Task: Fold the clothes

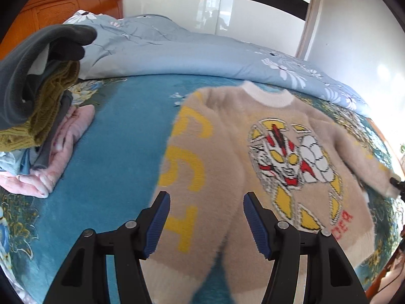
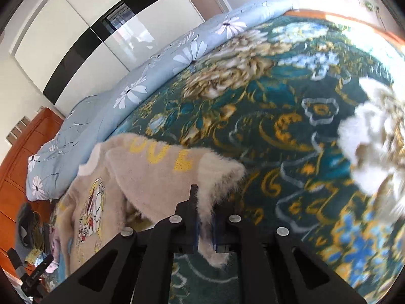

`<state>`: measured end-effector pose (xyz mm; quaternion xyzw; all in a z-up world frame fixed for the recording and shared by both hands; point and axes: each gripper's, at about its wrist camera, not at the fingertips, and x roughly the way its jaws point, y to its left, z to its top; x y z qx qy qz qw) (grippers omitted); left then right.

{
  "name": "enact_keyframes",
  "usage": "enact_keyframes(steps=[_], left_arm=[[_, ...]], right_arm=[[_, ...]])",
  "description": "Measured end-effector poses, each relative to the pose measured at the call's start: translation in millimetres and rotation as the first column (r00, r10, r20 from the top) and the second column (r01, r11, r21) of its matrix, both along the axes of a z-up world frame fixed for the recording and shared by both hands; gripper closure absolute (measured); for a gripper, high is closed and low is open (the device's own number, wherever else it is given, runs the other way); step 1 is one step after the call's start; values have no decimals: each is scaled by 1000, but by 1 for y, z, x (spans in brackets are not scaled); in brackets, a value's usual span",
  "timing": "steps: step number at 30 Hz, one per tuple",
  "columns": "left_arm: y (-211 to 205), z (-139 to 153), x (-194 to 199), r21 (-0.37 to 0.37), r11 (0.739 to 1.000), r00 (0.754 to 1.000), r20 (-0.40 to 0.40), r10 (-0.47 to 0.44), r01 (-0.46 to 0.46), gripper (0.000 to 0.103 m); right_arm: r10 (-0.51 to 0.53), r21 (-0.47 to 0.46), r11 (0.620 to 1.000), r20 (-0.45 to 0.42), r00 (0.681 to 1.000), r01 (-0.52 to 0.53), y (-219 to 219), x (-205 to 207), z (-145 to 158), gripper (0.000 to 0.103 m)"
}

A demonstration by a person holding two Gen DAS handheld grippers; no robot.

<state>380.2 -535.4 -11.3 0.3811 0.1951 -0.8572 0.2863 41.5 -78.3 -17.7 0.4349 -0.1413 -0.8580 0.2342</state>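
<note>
The right gripper (image 2: pixel 203 217) is clamped on the sweater's (image 1: pixel 240 157) sleeve (image 2: pixel 177 177); the left gripper (image 1: pixel 206 217) hovers apart. Next, likely fold the sleeve across the chest.

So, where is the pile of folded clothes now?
In the left wrist view, the pile of folded clothes sits at the far left on the bed, left of the beige sweater.

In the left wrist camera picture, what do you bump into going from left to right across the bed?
Pile of folded clothes → bare teal blanket → fuzzy beige sweater → right claw pinching the sweater's sleeve at the far edge.
</note>
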Motion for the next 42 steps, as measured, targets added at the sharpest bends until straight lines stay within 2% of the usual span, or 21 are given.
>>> enact_keyframes(steps=[4,6,8,11,13,15,20,21,22,23,24,25,26,27,29,31,32,33,35,38,42], left_arm=[[-38,-11,1,-16,1000,997,74,21,-20,39],[-53,-18,-3,0,1000,995,95,-3,3,39],[-68,-30,-8,73,997,995,88,-46,40,39],[-88,-49,-14,204,975,994,49,-97,85,39],[-94,-58,-15,256,962,994,39,-103,89,39],[-95,-65,-16,309,942,990,1,-138,131,39],[-98,-72,-11,418,895,987,-102,-125,156,41],[-99,-73,-10,437,885,985,-121,-120,162,48],[-98,-72,-10,439,884,985,-124,-117,160,65],[-94,-68,-10,401,905,989,-96,-117,146,76],[-90,-64,-11,361,923,991,-69,-115,132,93],[-85,-59,-12,316,941,993,-39,-112,119,92],[-79,-51,-14,244,964,994,-1,-110,107,92],[-71,-41,-16,159,982,993,31,-111,105,93],[-53,-19,-19,-8,994,991,86,-106,107,93],[-39,-1,-24,-176,980,987,141,-72,97,93],[-34,6,-26,-261,962,985,170,-41,85,93],[-34,6,-30,-348,936,976,218,20,59,93],[-36,6,-37,-502,865,946,291,144,23,93],[-47,-4,-39,-477,879,919,338,202,-17,90],[-36,-2,-16,-401,915,937,298,183,-51,88]], right_arm=[[-48,105,993,-129,991,62,7,-39,40,96],[-60,164,983,-166,984,88,0,-54,45,96],[-63,214,972,-166,984,98,-7,-65,40,96],[-67,286,951,-166,984,113,-19,-82,32,96],[-70,334,935,-167,983,123,-27,-94,27,96],[-72,380,915,-168,983,132,-34,-105,21,96],[-89,360,925,-109,990,123,-24,-108,9,95],[-89,361,925,-106,990,122,-25,-104,9,95],[-84,359,926,-114,990,120,-24,-100,11,95],[-73,352,929,-122,990,112,-23,-96,14,91],[-66,349,931,-129,989,108,-22,-91,17,89],[-66,352,929,-139,988,112,-20,-86,21,83],[-66,355,927,-152,986,117,-17,-81,26,72],[-67,358,925,-166,984,123,-14,-75,30,69],[-58,369,920,-210,976,134,-11,-59,42,63],[-32,374,919,-239,971,122,-11,-44,51,62],[-17,375,920,-248,969,112,-11,-35,54,62],[15,363,929,-238,971,75,-14,-27,55,62],[90,339,941,-210,974,-14,-22,-8,53,62],[224,297,939,-147,964,-173,-43,25,39,62],[401,211,899,-44,915,-384,-73,63,9,62]])
